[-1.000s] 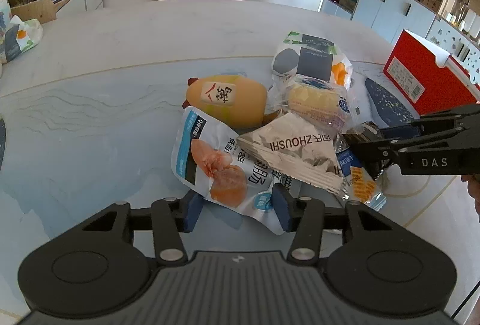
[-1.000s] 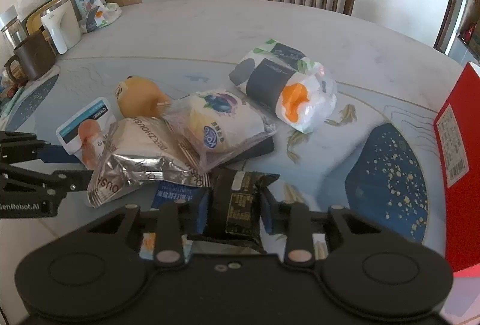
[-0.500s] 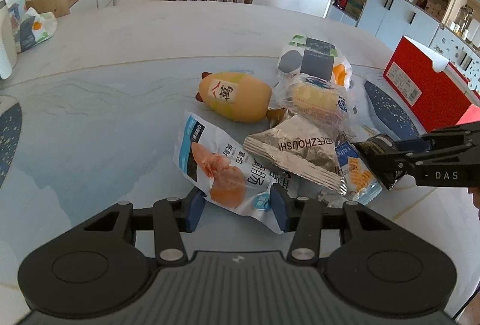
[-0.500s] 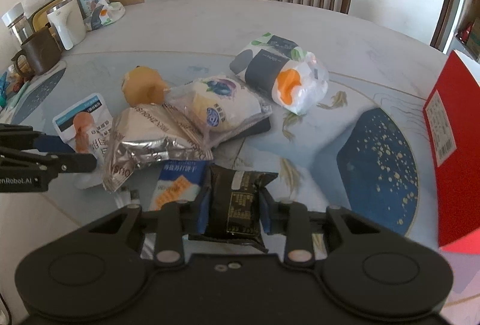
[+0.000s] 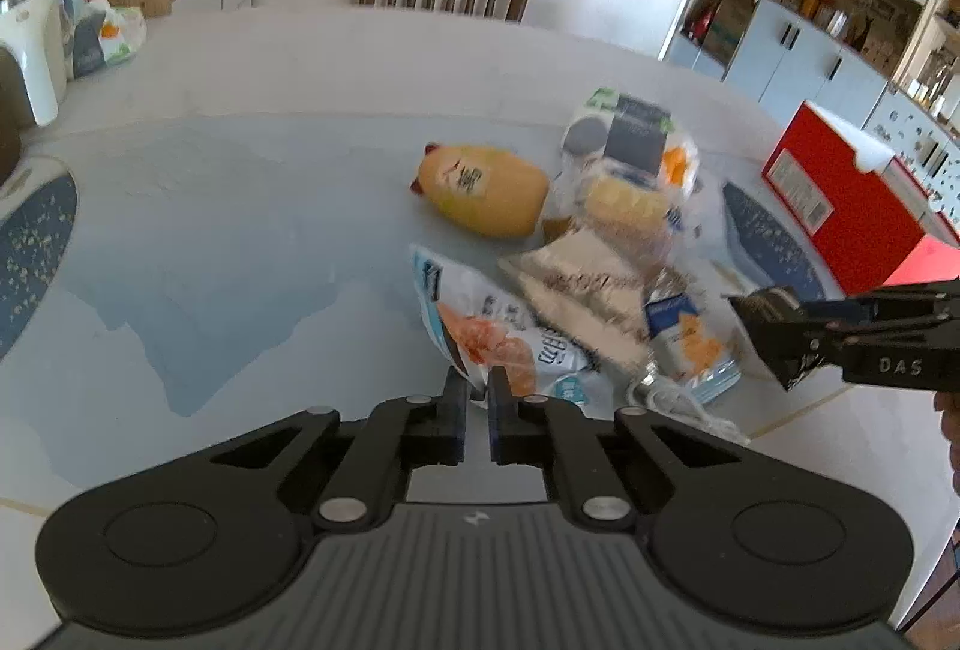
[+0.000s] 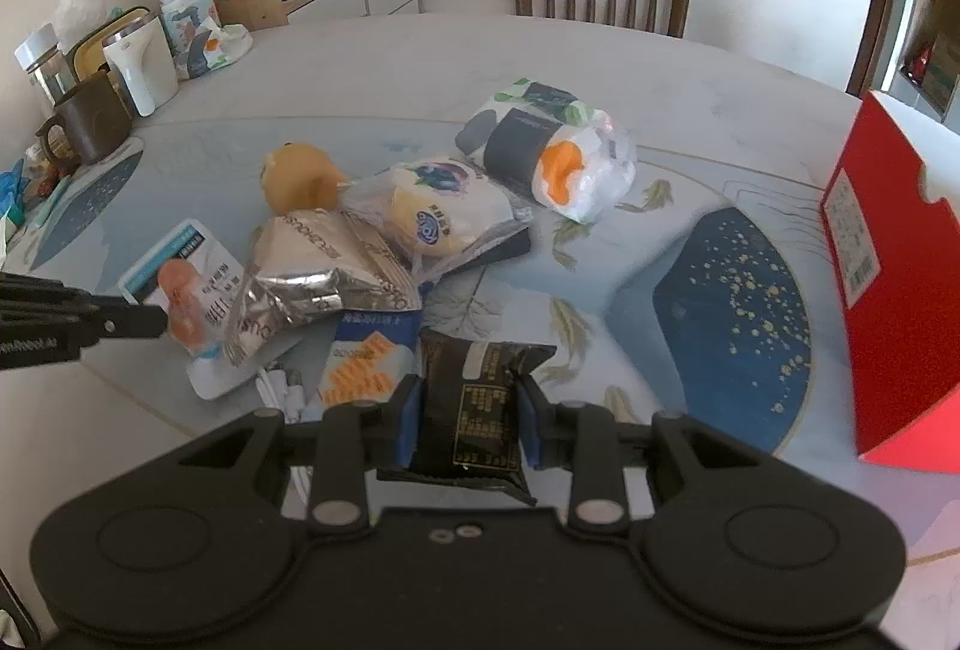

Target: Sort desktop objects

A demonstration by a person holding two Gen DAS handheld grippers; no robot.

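now the left gripper [image 5: 475, 380] pinches the white snack packet [image 5: 498, 344]; the right gripper [image 6: 469, 398] clamps a black packet [image 6: 474, 410].

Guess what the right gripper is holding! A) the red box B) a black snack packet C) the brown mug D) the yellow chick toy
B: in the right wrist view, the right gripper has its blue pads pressed on both sides of the black snack packet.
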